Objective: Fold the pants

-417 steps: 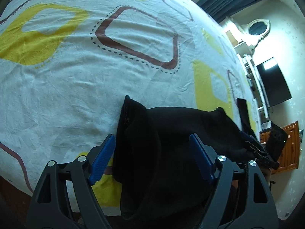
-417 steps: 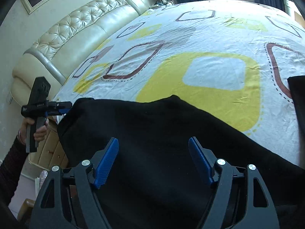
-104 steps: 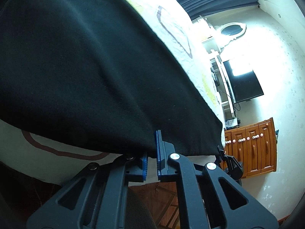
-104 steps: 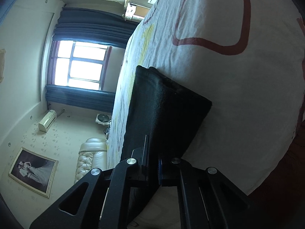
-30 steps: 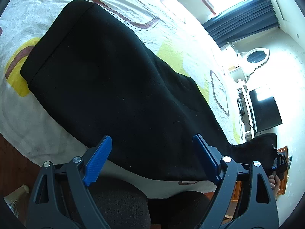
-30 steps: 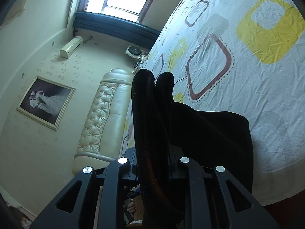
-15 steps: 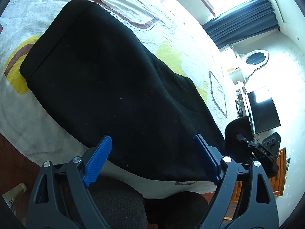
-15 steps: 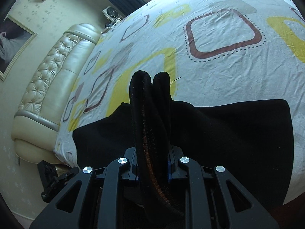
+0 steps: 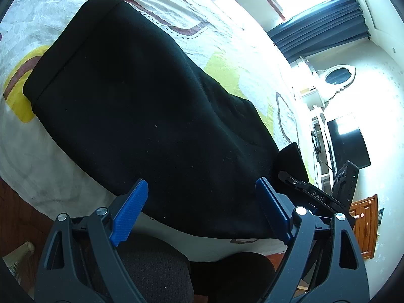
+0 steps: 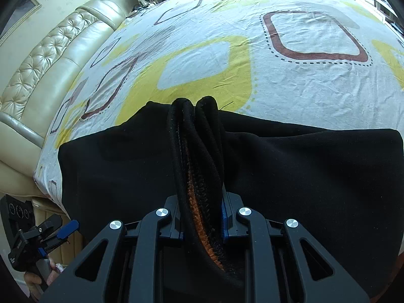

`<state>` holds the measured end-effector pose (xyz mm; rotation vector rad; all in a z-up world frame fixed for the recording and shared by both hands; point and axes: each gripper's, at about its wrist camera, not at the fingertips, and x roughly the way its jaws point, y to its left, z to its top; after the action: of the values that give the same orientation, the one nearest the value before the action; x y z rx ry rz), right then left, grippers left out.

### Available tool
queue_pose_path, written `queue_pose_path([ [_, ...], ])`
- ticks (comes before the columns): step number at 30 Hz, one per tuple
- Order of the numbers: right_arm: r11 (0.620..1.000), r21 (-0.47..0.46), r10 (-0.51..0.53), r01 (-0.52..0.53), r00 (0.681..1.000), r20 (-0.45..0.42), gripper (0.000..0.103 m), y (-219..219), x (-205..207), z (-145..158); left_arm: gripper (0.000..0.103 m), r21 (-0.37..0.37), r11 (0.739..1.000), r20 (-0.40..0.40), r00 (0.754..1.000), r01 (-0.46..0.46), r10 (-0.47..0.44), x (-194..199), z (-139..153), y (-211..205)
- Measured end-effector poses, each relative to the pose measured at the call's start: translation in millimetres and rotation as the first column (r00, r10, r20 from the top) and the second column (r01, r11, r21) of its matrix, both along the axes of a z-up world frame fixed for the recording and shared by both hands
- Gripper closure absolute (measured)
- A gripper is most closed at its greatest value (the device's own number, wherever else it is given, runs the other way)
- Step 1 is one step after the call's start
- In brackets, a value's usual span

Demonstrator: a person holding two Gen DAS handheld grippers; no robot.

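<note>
One claw (image 10: pixel 202 217) clamps pants (image 10: pixel 303 176); other (image 9: pixel 202 207) spread.

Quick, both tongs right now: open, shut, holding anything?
Left tongs: open, holding nothing, hovering at the pants' near edge.
Right tongs: shut on a bunched end of the pants.

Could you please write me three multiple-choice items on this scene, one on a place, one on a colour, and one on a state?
1. Where do the pants lie?
A. on the bed
B. on a chair
C. on the floor

2. What colour are the pads on the left gripper fingers?
A. red
B. blue
C. green

3. What state is the right gripper in?
A. open and empty
B. out of view
C. shut on the pants

Answers:
1 A, they spread over the patterned bed sheet.
2 B, both pads show blue.
3 C, bunched black cloth is pinched between its fingers.
</note>
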<state>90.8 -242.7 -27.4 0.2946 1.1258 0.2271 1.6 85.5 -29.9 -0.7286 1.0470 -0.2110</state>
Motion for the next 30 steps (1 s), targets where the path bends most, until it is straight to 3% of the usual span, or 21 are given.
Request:
queue_pose_path([
  [5,0.998,-0.063,0.026,-0.025,1.0,0.014,0.075,17,-1,-1,0.016,-0.004,1.0,-0.004,1.0,-0.002,0.002,1,0,1],
  [19,0.975,-0.166,0.162,-0.15,0.985,0.062,0.036,79,-23,-6,0.016,-0.027,1.0,-0.021,1.0,-0.012,0.011,5,-4,5],
  [24,0.943,-0.278,0.216,-0.186,0.973,0.085,0.032,96,-32,-8,0.016,-0.028,1.0,-0.024,1.0,-0.013,0.012,6,-5,6],
  [30,0.915,-0.347,0.256,-0.206,0.961,0.106,0.031,105,-41,-8,0.016,-0.025,1.0,-0.028,1.0,-0.011,0.01,7,-6,6],
])
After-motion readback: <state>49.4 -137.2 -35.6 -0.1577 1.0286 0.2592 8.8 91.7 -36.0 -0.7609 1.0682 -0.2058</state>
